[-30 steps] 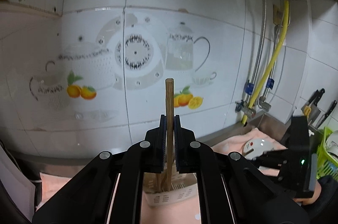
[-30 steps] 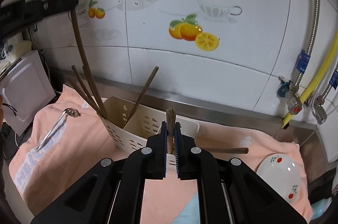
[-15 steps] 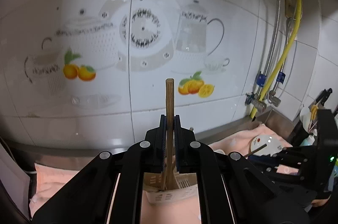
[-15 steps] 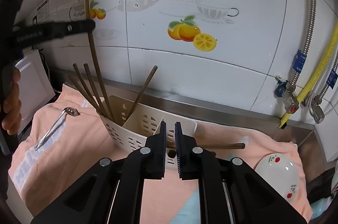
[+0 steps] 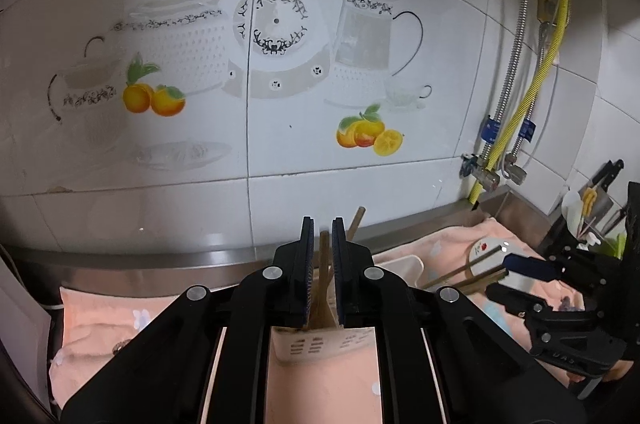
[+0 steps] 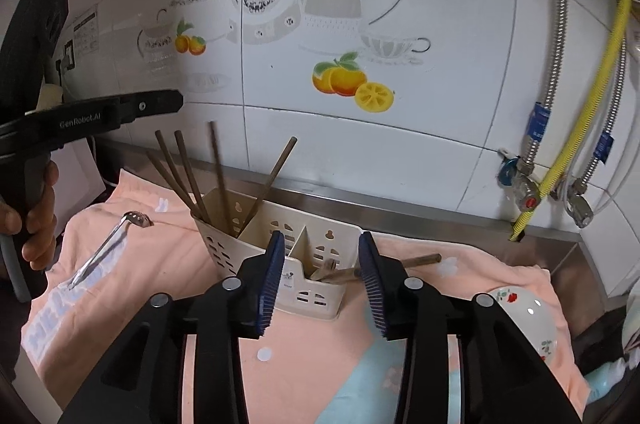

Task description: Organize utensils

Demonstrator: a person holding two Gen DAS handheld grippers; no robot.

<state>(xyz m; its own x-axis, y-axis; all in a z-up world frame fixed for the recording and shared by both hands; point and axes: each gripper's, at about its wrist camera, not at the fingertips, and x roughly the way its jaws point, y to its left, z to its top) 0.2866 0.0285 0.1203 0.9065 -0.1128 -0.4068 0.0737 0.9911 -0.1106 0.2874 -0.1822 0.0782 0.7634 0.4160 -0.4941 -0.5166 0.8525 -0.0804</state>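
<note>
A utensil holder (image 6: pixel 304 264) stands on the cloth (image 6: pixel 160 264) before the tiled wall (image 6: pixel 400 144); five chopsticks (image 6: pixel 218 172) stand in its left compartment; two more chopsticks (image 6: pixel 416 260) lean over its right end; a spoon (image 6: pixel 108 244) lies to its left, a bowl (image 6: pixel 524 316) to its right.

1. The left gripper (image 5: pixel 321 236) hides most of the chopstick (image 5: pixel 323 244) standing between its jaws, and much of the white utensil caddy (image 5: pixel 404 266)
2. Beside the caddy, the right gripper's (image 6: pixel 321 256) pad covers part of the lying chopsticks (image 6: pixel 420 259)
3. The hand (image 6: pixel 38 208) left of the caddy is cut off by the frame edge
</note>
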